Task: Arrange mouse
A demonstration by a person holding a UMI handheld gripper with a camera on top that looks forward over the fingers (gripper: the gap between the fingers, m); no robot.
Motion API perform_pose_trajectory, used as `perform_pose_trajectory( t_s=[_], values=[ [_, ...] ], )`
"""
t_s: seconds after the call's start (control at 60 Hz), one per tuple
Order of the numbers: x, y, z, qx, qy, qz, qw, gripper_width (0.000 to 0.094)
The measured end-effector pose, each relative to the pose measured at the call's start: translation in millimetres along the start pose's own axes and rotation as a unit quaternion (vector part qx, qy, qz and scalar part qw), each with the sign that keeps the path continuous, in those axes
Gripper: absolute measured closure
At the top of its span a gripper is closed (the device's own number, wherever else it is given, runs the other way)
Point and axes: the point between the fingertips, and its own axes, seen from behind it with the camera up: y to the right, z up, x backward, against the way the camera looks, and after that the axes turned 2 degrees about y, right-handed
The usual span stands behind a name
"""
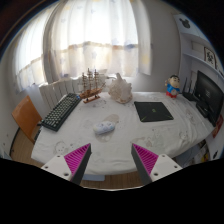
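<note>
Overhead, the jaws (111,160) hung above the near edge of the counter (150,132), standing apart with nothing between them, their magenta pads (77,157) facing inward. Far off to their left stood an orange chair (27,117), partly cut off. Ahead and left of the jaws a black keyboard (61,110) lay slanted on the white cloth. Beyond it, toward the window, rose a model sailing ship (91,85). The mouse (104,126), pale and hard to tell from the cloth, lay well ahead of the jaws, roughly in line with the gap between them, with open cloth all the way to it. Farther back sat a white plush toy (121,89). Ahead and right lay a black mouse pad (154,111), well apart from the mouse. Beyond that stood a small blue-and-white figure (173,85) and a dark monitor (208,97), its side cut off. White curtains (95,35) covered a bright window behind the counter.
</note>
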Motion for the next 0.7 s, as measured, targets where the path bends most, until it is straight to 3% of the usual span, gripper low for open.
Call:
perform_pose_trajectory(
  t_s=[0.417,0.7],
  values=[
    [-113.9,-62.2,-13.5,0.008,0.06,0.019,0.998,0.0095],
    [-189.5,-62.4,-6.0,0.017,0.046,0.012,0.999,0.0095]
  ],
)
